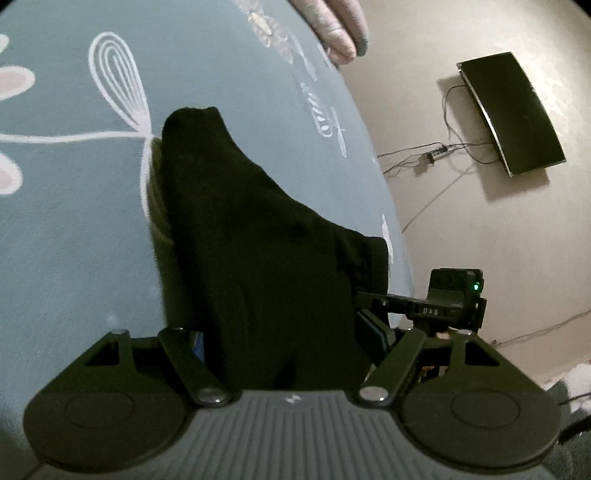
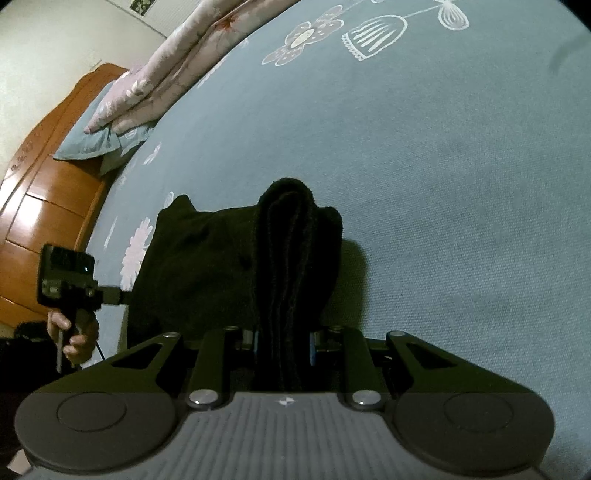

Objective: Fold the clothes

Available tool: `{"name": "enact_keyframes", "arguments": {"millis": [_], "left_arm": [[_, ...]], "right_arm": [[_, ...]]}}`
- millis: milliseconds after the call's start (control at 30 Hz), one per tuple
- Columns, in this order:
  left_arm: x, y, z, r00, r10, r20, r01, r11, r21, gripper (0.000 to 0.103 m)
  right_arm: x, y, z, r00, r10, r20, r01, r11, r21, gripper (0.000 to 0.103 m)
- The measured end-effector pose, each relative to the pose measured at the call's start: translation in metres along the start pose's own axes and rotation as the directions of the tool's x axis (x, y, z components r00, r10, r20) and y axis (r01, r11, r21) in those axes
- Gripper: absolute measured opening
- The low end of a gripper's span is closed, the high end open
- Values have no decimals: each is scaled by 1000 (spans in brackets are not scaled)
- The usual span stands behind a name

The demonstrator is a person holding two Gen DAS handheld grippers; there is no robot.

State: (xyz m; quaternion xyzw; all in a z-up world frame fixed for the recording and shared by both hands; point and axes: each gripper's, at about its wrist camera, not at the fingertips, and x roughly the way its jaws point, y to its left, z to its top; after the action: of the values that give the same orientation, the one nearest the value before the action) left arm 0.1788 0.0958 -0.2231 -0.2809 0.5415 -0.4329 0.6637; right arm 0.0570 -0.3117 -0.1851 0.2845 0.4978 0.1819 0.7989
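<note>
A black garment [image 1: 258,258] lies in a thick fold on the blue flowered bedsheet [image 1: 74,229]. Its near end runs between the jaws of my left gripper [image 1: 282,332], which stand wide; blue pad faces show on both sides of the cloth, so it is open. In the right wrist view the same black garment [image 2: 207,266] rises in a bunched ridge, and my right gripper [image 2: 284,345] is shut on it. The left gripper [image 2: 110,295] shows there at the garment's left edge. The right gripper [image 1: 373,299] shows at the cloth's right edge in the left wrist view.
Pillows and a folded floral quilt [image 2: 147,85] lie by the wooden headboard [image 2: 44,206]. A black screen [image 1: 513,114] with cables hangs on the wall beyond the bed's edge. A hand [image 2: 77,332] holds the left gripper's handle. Fingers [image 1: 332,26] show at the top.
</note>
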Motion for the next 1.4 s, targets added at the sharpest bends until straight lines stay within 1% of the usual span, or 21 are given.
{"name": "enact_keyframes", "arguments": {"millis": [167, 300, 400, 433, 467, 500, 567, 633, 700, 767, 900, 967, 1167, 1300, 1400], "left_arm": [[-3, 0, -1, 1000, 19, 20, -19, 1000, -4, 76], [-5, 2, 1, 1000, 14, 18, -13, 1000, -23, 76], [-6, 4, 2, 1000, 12, 19, -12, 999, -37, 72], [-7, 5, 2, 1000, 17, 19, -16, 999, -37, 66], [-7, 5, 2, 999, 28, 19, -27, 999, -37, 52], [-8, 7, 2, 999, 45, 20, -44, 998, -41, 46], [-10, 13, 1, 998, 63, 27, -61, 995, -82, 20], [-9, 18, -2, 997, 75, 35, -71, 992, -109, 12], [-10, 19, -4, 996, 77, 43, -72, 991, -115, 12], [-9, 15, -6, 994, 94, 48, -89, 990, -107, 12], [-3, 0, -3, 986, 162, 34, -158, 983, -92, 11], [-4, -4, -1, 981, 195, 24, -192, 977, -96, 11], [0, -12, 1, 970, 243, 22, -241, 968, -75, 11], [0, -9, -2, 969, 245, 29, -241, 964, -109, 13], [1, -13, -5, 964, 260, 54, -255, 963, -87, 13]], "right_arm": [[-3, -4, -3, 1000, 11, 6, -11, 1000, 26, 24], [-3, -4, -3, 1000, 14, 5, -14, 999, 41, 24], [-3, -5, -4, 1000, 18, 6, -19, 998, 56, 25], [-3, -5, -4, 1000, 19, 7, -19, 998, 62, 25], [-2, -5, -4, 1000, 19, 8, -19, 998, 67, 25], [-1, -3, -3, 1000, 16, 9, -16, 997, 71, 25], [0, -1, -3, 1000, 7, 9, -8, 997, 77, 25], [2, 4, -2, 1000, -17, 4, 17, 998, 60, 24], [3, 13, 0, 999, -53, -3, 53, 998, 31, 23], [5, 23, 1, 995, -99, -8, 99, 995, -9, 23], [10, 37, 3, 984, -175, -22, 173, 983, -58, 23], [12, 40, 4, 980, -198, -27, 196, 978, -65, 23], [15, 46, 5, 969, -245, -30, 242, 967, -75, 24], [13, 49, 4, 965, -262, -22, 259, 962, -82, 24], [12, 49, 2, 964, -267, -15, 265, 961, -81, 24]]}}
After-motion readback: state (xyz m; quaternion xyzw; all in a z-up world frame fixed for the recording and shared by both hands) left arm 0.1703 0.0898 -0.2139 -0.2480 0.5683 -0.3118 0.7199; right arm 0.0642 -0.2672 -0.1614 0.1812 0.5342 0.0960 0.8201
